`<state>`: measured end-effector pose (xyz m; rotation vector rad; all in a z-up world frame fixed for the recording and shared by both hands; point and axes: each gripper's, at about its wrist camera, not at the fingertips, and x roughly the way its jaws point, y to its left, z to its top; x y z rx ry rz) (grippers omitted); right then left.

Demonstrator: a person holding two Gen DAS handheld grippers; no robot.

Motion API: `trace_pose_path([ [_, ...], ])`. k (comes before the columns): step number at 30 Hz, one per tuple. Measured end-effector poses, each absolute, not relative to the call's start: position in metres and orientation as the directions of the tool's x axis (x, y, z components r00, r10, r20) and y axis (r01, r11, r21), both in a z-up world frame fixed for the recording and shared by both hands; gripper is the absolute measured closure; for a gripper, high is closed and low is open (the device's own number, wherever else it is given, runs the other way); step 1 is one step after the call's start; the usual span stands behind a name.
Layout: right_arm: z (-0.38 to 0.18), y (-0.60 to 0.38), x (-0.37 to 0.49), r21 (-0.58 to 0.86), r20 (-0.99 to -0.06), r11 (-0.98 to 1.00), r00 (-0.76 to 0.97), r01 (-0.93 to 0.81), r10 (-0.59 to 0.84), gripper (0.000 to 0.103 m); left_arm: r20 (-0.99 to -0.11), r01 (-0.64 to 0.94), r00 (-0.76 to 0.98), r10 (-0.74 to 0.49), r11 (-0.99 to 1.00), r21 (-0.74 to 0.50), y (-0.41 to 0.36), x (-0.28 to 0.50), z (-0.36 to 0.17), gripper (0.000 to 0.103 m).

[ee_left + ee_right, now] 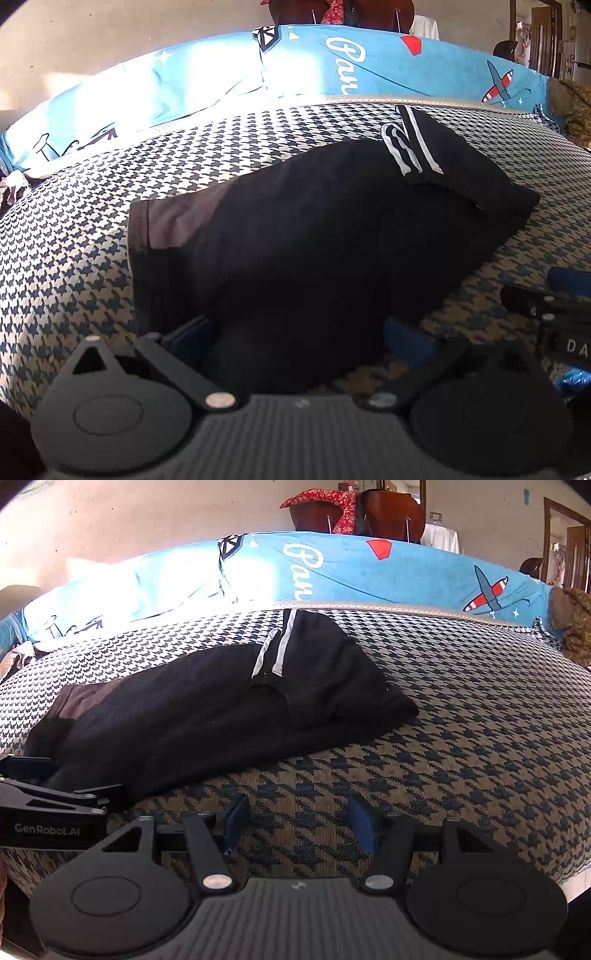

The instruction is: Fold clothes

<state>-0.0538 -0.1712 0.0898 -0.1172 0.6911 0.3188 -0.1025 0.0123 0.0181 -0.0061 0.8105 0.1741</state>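
One black fabric garment with white stripes (295, 229) lies folded on one cushion covered in navy-and-beige houndstooth cloth (480, 720). Two grippers are in view.

Left gripper (295, 332): the jaws stand wide apart, one blue pad on each side of the near edge of the garment. The dark cloth bulges between the jaws; whether either pad presses the cloth cannot be determined. No grip is closed on it.

Right gripper (299, 823): the jaws are open and hold nothing. Bare houndstooth cloth lies between the two blue pads. The garment lies ahead and to the left of these jaws, apart from them.

Beyond the garment, farther ahead of both jaws, one light-blue printed sheet with a red-and-blue aeroplane motif (406, 572) runs along the far edge of the cushion.
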Motion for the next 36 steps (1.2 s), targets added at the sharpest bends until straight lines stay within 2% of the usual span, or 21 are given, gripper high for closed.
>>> trace_pose_path([
  [18,0.091,-0.172,-0.052,0.025,-0.634,0.954,0.733,-0.298,0.246,0.043,-0.72,-0.225,0.674,0.166,0.974,0.013,0.026,-0.104,0.025,0.0],
  [36,0.087,-0.168,-0.052,0.004,-0.637,0.954,0.734,-0.3,0.234,0.041,-0.727,-0.215,0.662,0.181,0.976,0.048,0.022,-0.104,0.018,0.0],
])
